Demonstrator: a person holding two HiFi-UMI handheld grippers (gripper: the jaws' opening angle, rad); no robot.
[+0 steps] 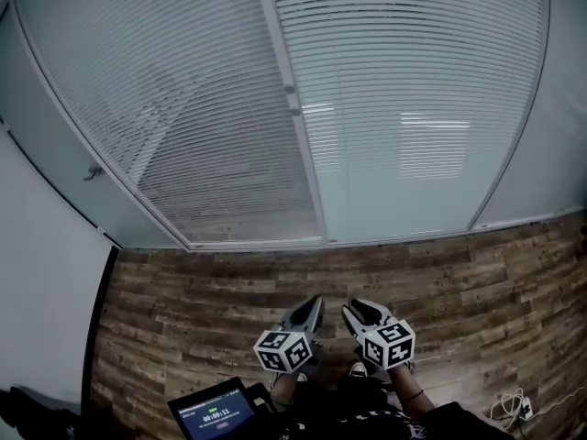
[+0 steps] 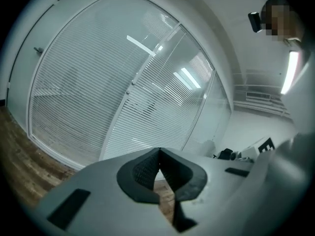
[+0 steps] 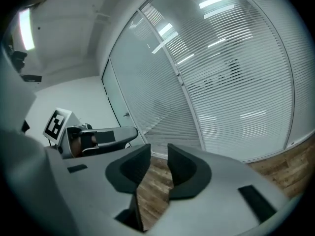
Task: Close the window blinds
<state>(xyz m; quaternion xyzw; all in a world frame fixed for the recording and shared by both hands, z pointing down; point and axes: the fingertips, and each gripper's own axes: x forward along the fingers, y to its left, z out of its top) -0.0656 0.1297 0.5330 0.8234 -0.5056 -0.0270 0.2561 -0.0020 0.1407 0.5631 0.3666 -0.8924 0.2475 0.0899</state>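
- Left hand-held gripper (image 2: 158, 150): jaws pressed together at the tips, nothing between them. In the head view it (image 1: 315, 302) sits low at bottom centre, pointing toward the window.
- Right hand-held gripper (image 3: 158, 150): jaws a little apart, narrow gap, nothing in it; only wooden floor (image 3: 152, 186) shows through. In the head view it (image 1: 352, 309) is just beside the left one, not touching it.
- Marker cube (image 1: 284, 351) on the left unit and the matching one on the right both face up at the camera.
- Window blinds (image 1: 413, 99): ahead of both grippers and well apart from them, filling two glazed panels that reach down to the floor. White horizontal slats, lowered the full height of each panel.
- Vertical post (image 1: 292, 108) splits the two panels; a small knob sits on it, too small to detail.
- Right panel shows bright rectangular reflections on the slats.
- Wooden floor (image 1: 229, 301) runs between the person and the window base.
- Small lit screen (image 1: 215, 415) at the bottom left edge; cables (image 1: 514, 406) lie on the floor at bottom right.
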